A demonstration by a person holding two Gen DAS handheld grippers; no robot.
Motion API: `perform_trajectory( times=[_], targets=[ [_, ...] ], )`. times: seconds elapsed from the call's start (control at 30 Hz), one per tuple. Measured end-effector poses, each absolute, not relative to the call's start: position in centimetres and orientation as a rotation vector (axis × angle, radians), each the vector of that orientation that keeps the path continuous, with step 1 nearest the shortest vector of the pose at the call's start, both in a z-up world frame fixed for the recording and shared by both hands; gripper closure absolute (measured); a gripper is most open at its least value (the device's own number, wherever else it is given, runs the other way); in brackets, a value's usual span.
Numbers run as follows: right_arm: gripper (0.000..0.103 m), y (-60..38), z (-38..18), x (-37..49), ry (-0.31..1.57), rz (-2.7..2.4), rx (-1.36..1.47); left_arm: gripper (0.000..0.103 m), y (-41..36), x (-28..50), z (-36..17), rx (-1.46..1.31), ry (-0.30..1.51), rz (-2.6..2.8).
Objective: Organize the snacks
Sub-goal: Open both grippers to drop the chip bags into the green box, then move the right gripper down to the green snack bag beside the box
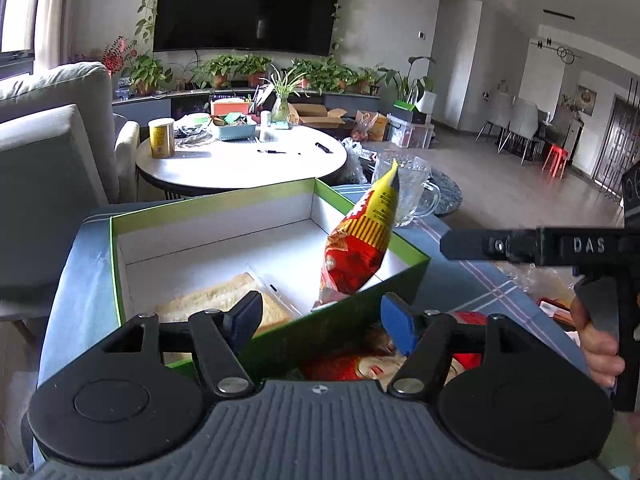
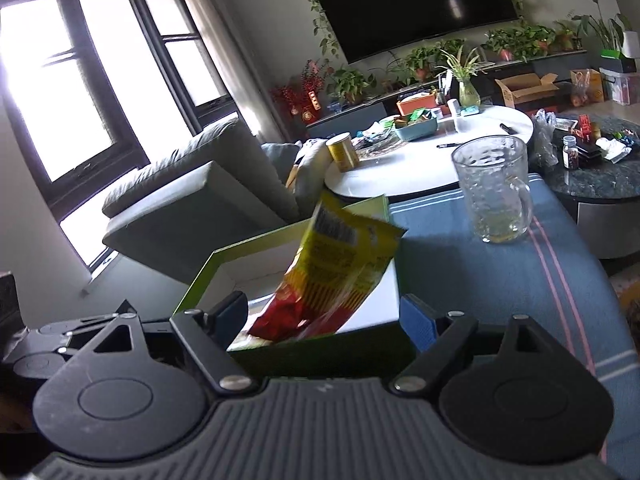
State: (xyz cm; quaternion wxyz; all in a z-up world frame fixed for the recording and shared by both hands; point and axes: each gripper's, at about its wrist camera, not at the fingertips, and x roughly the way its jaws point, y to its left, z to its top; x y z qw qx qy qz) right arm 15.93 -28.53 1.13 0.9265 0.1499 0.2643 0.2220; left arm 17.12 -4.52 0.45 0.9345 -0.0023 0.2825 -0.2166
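The red-and-yellow snack bag (image 1: 356, 248) leans on the green box (image 1: 120, 264) wall, tipped half inside, beside a flat packet (image 1: 224, 296). Both the left gripper (image 1: 320, 316) and right gripper (image 2: 320, 316) hang spread wide and empty, so the bag looks released to slump in.

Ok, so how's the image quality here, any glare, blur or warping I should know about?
Left wrist view: the round white table is overexposed by daylight, and the walls bow from fisheye distortion. Right wrist view: the windows are blown out to white, the red and yellow snack bag is motion-smeared, and the TV curves near the frame edge.
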Motion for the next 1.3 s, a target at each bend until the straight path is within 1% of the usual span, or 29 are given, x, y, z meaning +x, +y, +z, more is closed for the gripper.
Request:
perform_trajectory(
  times=[0.33,0.43,0.73,1.0,1.3],
  targets=[
    [0.025,-26.0,1.7,11.7,0.524,0.483,0.278,0.037,-2.8,13.7,0.2,-0.055,0.574,-0.423],
    [0.025,-25.1,1.9,11.1,0.518,0.480,0.251,0.035,-2.0,12.9,0.1,-0.081,0.574,-0.410],
    [0.025,-24.7,1.5,9.6,0.538,0.433,0.270,0.035,-1.0,11.5,-0.1,-0.082,0.566,-0.388],
    [0.026,-26.0,1.3,10.3,0.657,0.344,0.341,0.034,-1.2,11.0,-1.1,-0.070,0.590,-0.411],
    [0.026,-26.2,0.4,10.1,0.723,0.352,0.356,0.034,-3.3,10.9,-2.4,-0.007,0.636,-0.471]
  ],
)
